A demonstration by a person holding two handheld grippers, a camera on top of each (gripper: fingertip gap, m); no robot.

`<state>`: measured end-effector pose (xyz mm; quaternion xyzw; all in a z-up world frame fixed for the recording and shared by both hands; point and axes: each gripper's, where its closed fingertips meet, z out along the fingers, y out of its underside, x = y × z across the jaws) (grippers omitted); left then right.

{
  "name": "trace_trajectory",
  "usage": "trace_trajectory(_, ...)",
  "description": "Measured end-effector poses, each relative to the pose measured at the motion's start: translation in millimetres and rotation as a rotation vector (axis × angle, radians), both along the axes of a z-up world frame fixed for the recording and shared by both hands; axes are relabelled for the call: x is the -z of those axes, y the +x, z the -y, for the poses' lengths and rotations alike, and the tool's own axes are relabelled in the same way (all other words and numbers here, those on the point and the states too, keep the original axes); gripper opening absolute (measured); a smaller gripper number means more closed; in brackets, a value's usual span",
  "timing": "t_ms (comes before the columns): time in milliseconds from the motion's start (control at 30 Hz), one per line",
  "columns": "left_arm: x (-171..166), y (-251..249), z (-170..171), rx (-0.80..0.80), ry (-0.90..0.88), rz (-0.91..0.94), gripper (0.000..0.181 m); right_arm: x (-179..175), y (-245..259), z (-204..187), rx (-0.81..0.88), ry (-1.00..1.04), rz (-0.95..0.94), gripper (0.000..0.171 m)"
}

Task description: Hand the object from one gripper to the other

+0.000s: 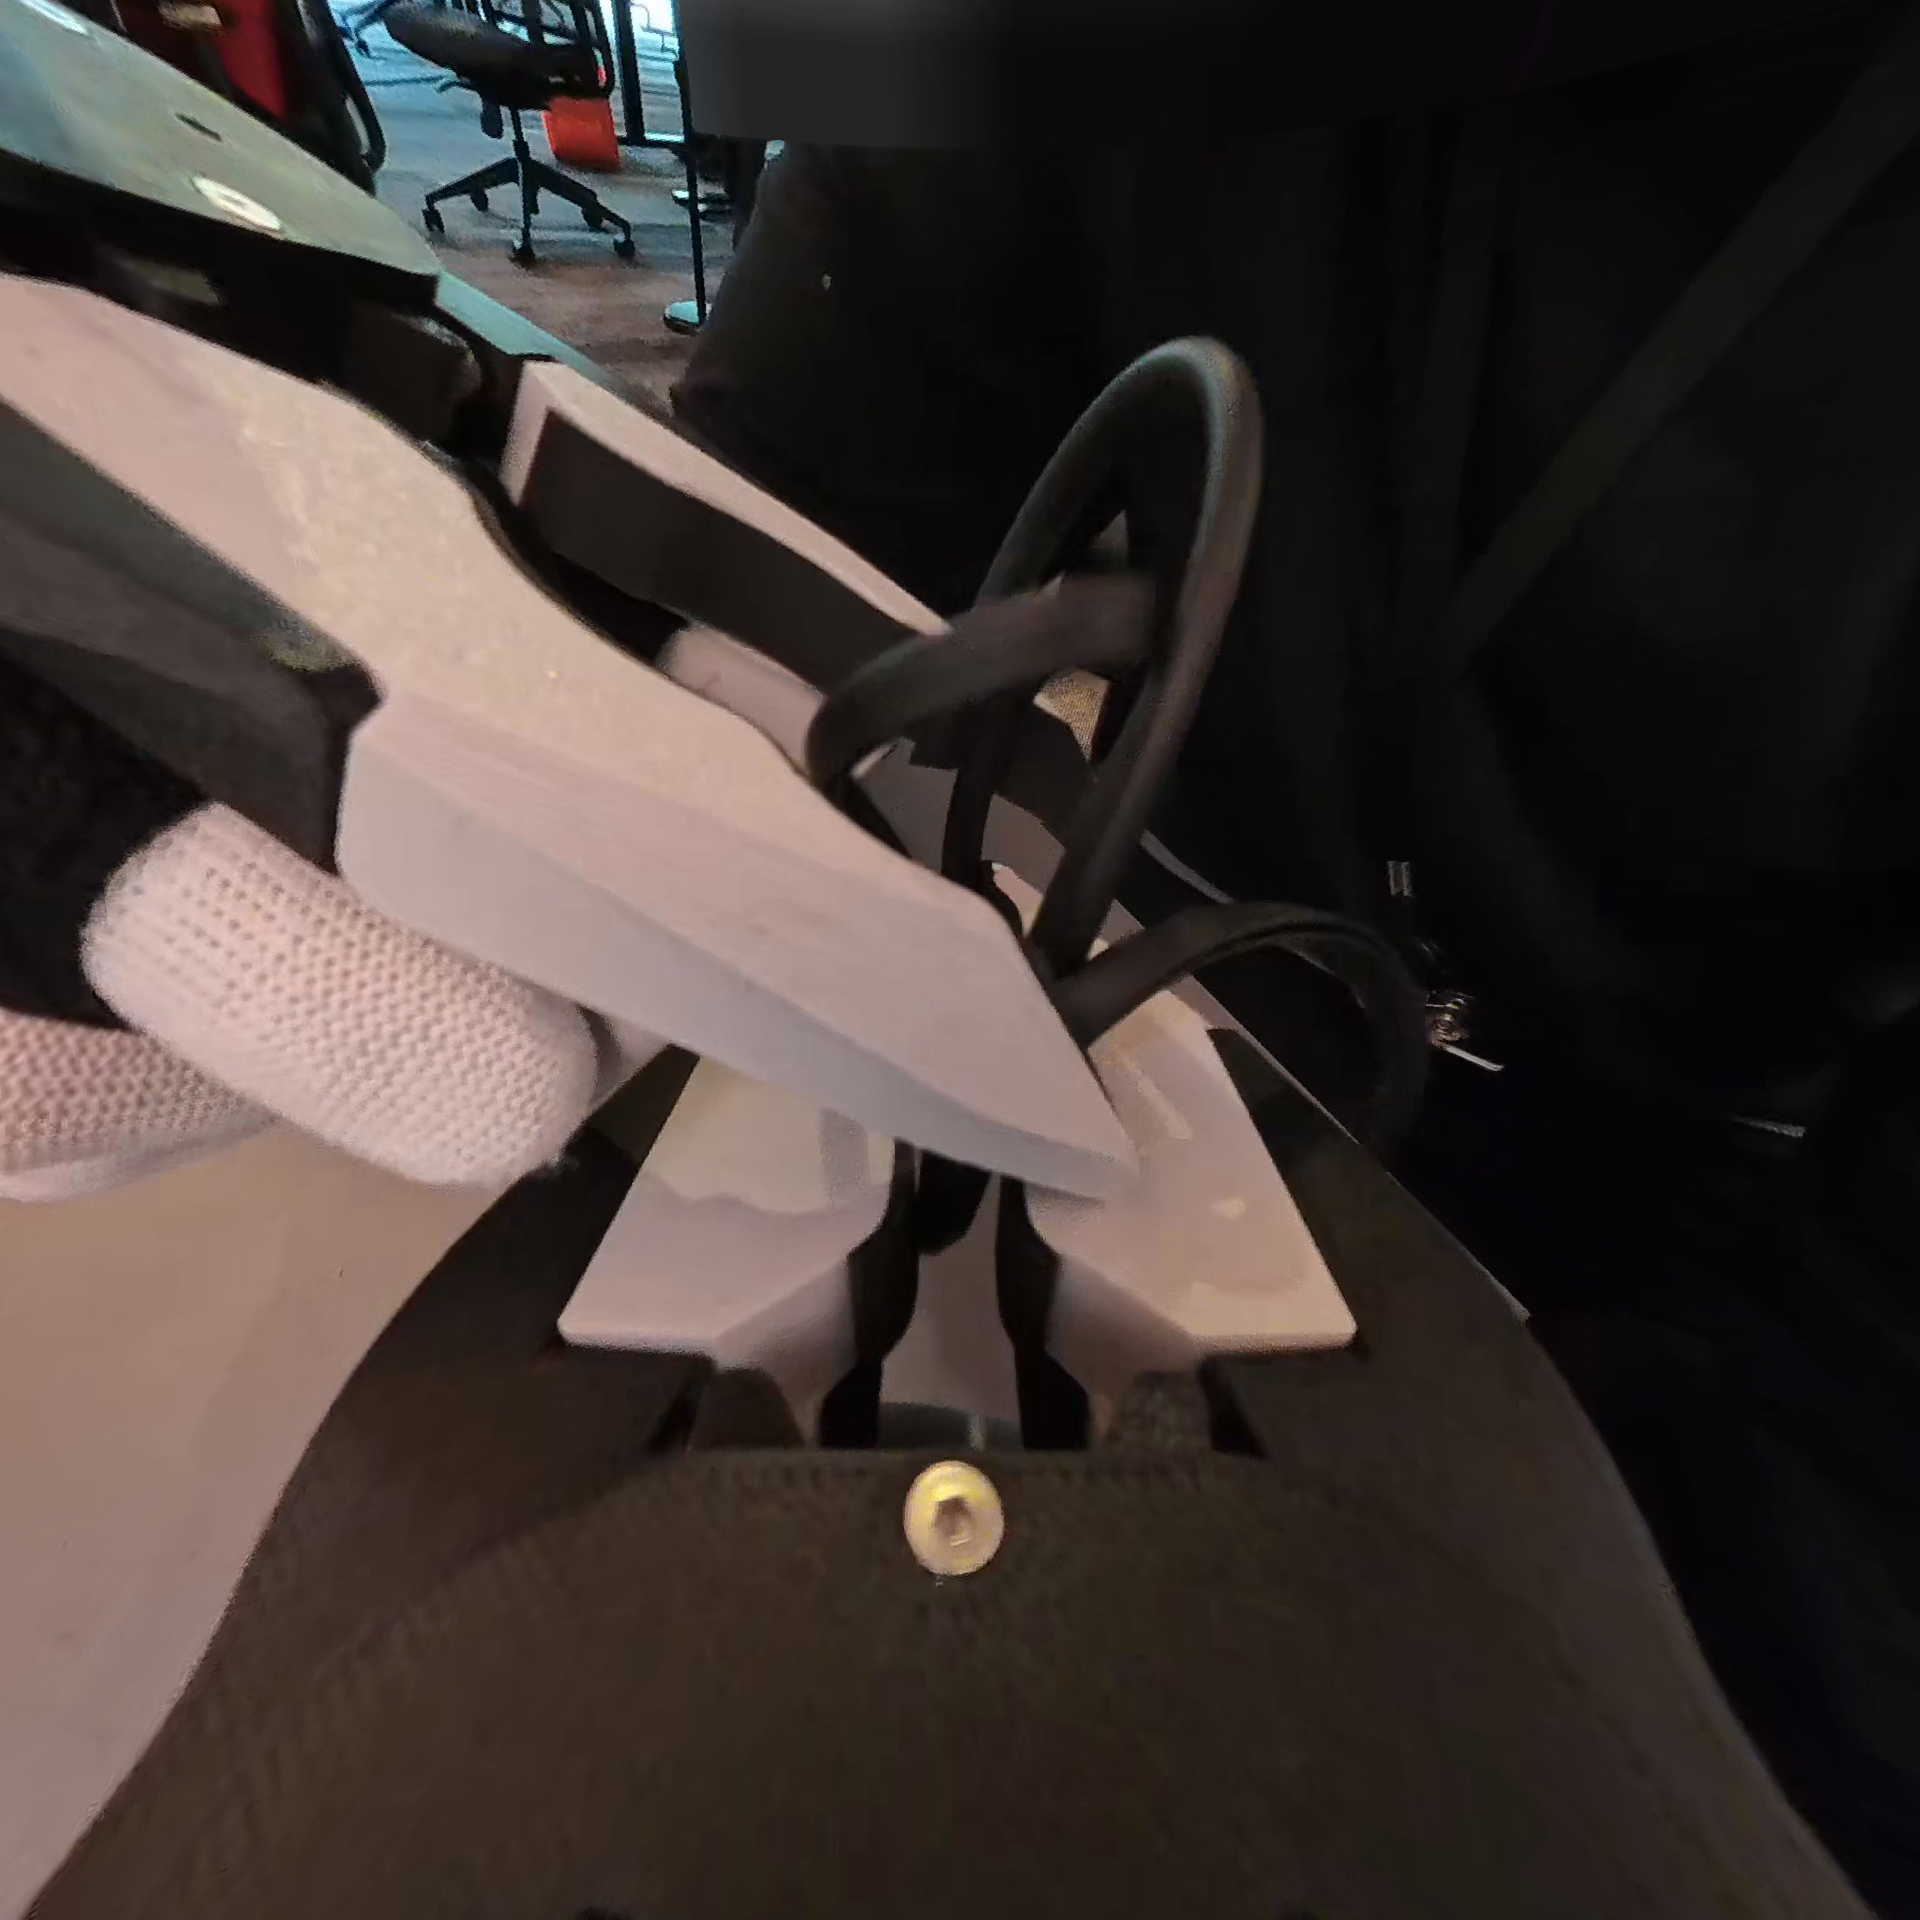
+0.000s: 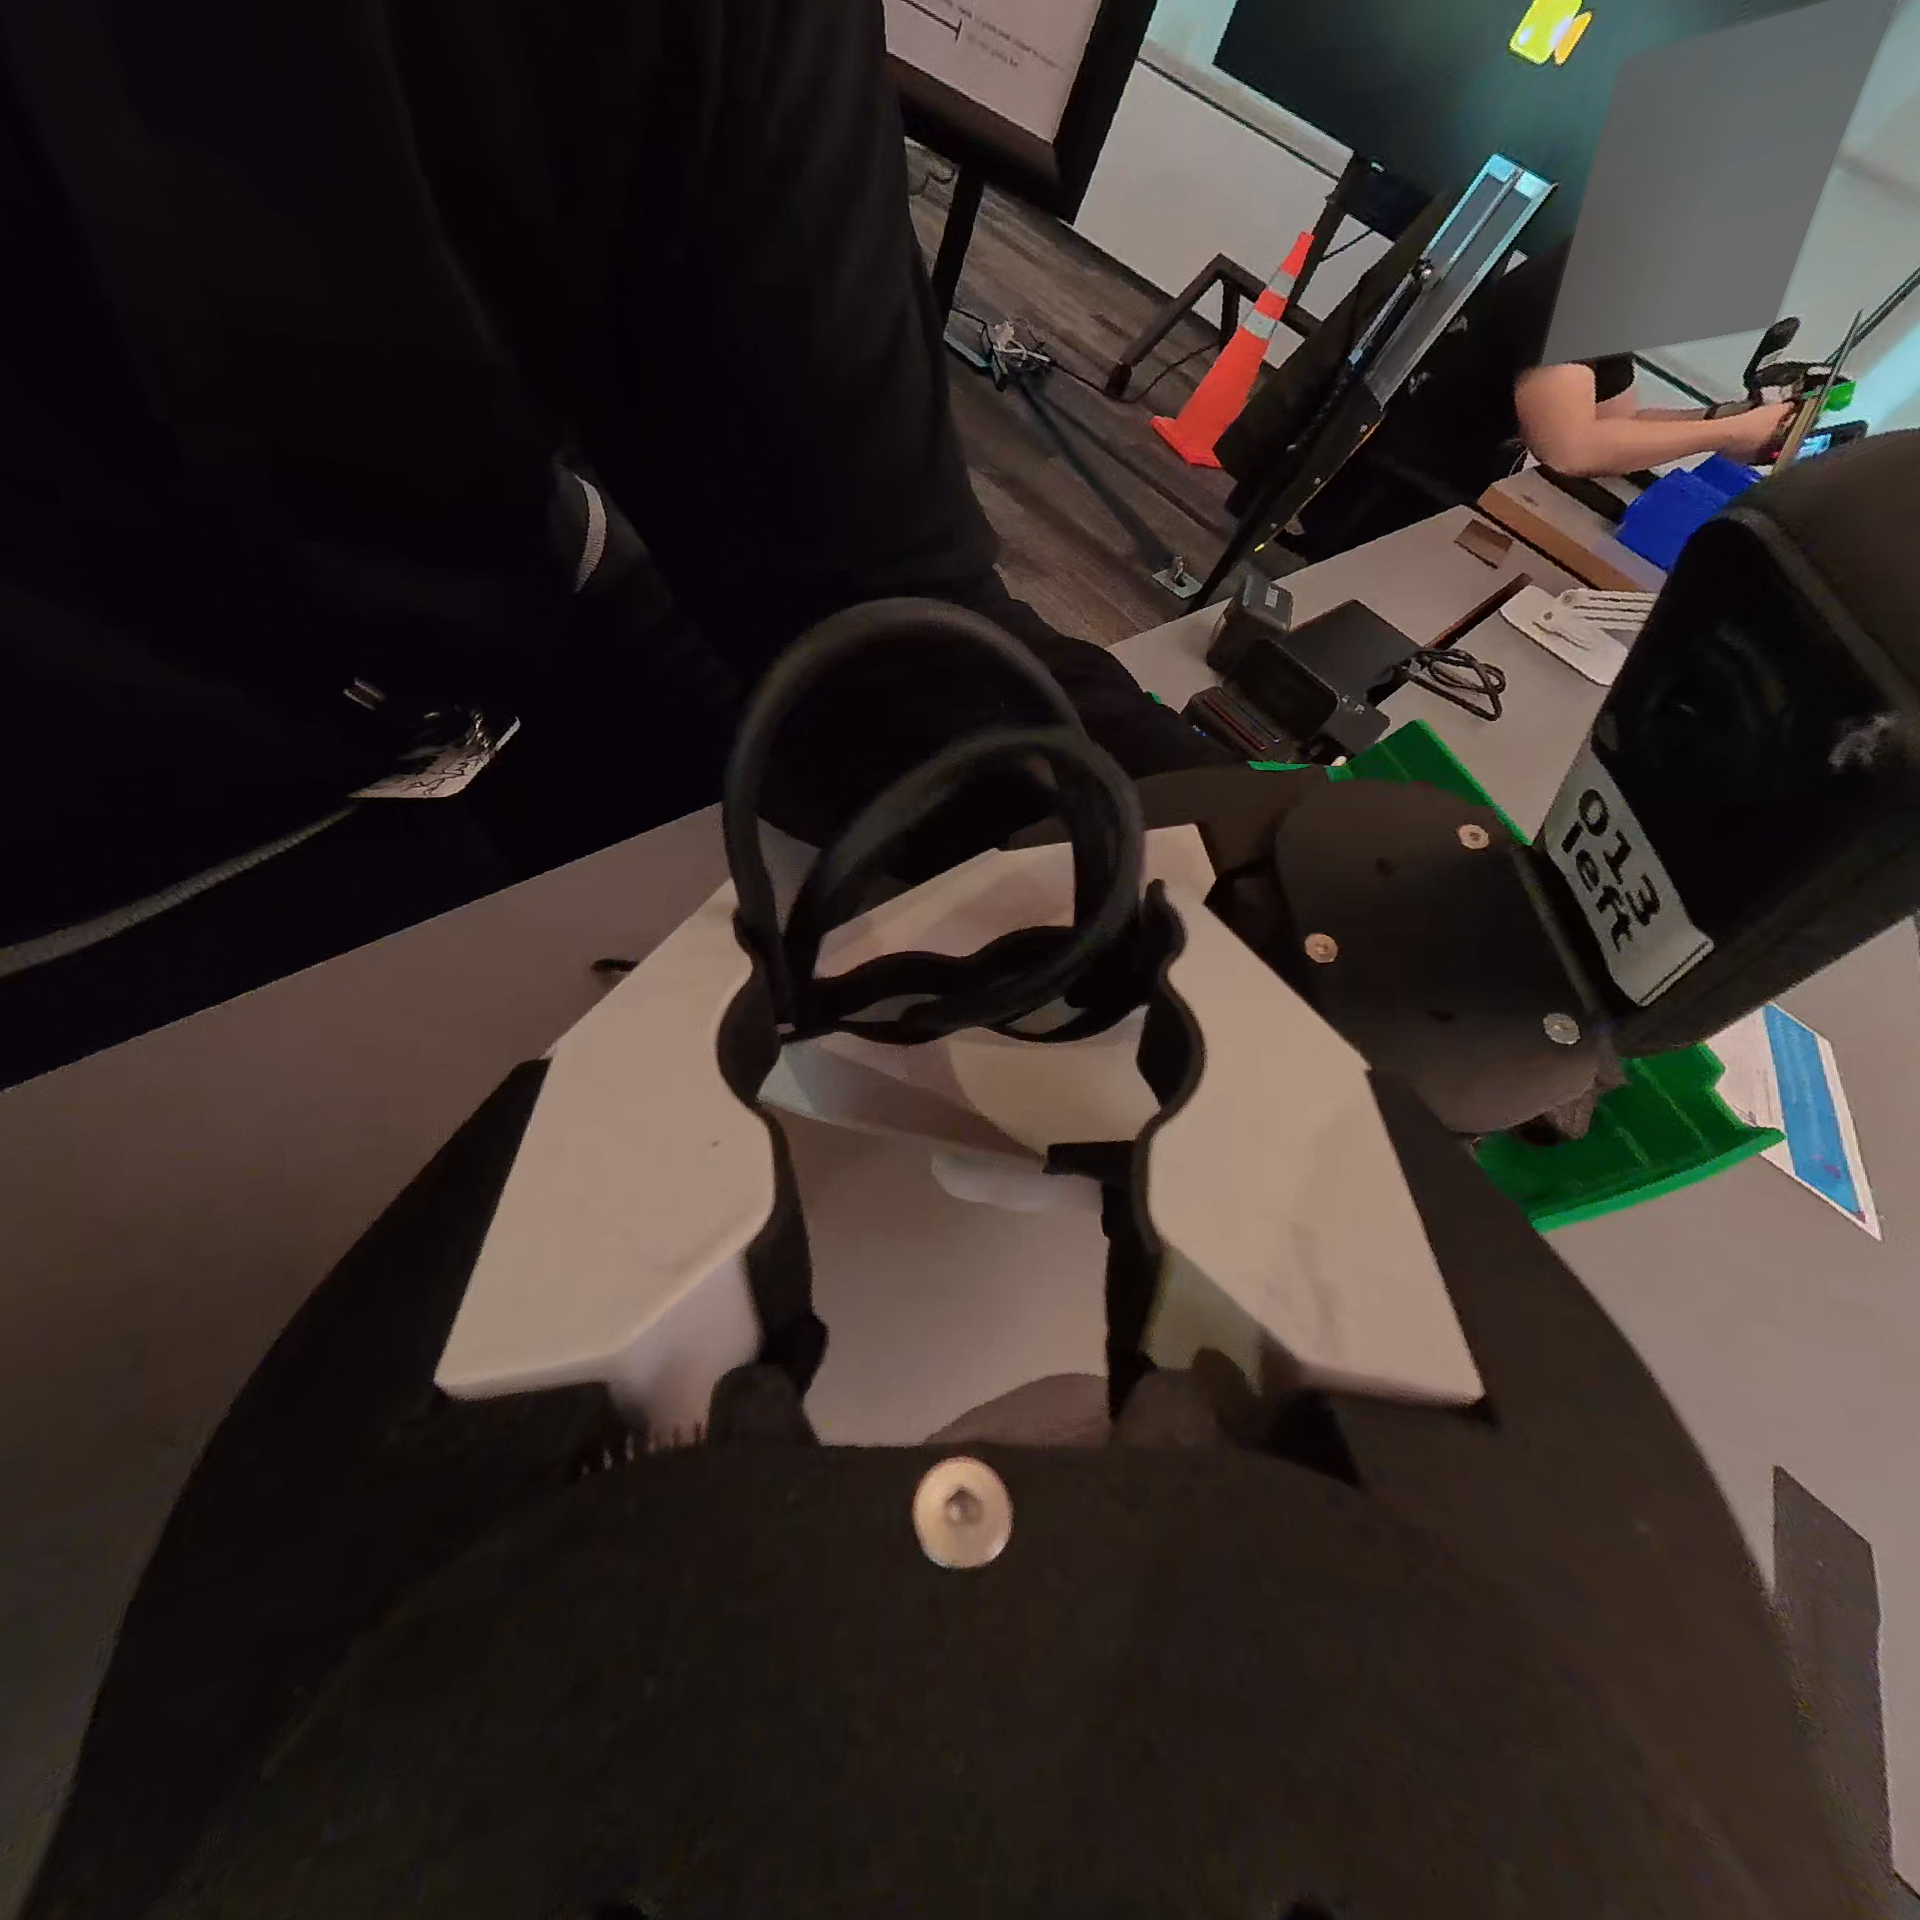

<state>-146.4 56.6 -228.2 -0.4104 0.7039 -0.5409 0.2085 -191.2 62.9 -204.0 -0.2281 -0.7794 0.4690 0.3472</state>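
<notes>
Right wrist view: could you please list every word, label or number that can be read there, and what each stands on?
I won't quote any writing; these things bear it:
Grey label on the black housing at right: bold black print.
White card against dark clothing: too small to read.
White-and-blue sheet on the table: blurred.

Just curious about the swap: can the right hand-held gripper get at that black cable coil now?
Probably yes. The black cable coil already sits between the spread jaws of the right hand-held gripper, with nothing blocking. The left hand-held gripper appears to pinch it lower down.
</notes>
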Motion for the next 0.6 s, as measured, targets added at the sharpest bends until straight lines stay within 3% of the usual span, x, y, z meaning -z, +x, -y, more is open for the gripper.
trace_trajectory(167,12,3,5,0.024,0.016,-0.052,0.002,6,3,1,-0.034,-0.016,0.023,0.050)
trace_trajectory(300,17,5,6,0.025,0.020,-0.074,0.002,6,3,0,-0.045,-0.031,0.031,0.018)
trace_trajectory(500,15,9,-4,-0.010,0.008,-0.061,0.002,3,1,-8,-0.025,-0.038,0.016,0.011)
trace_trajectory(600,12,16,-24,-0.108,0.018,-0.026,0.008,-3,0,-19,0.027,-0.034,-0.012,0.009)
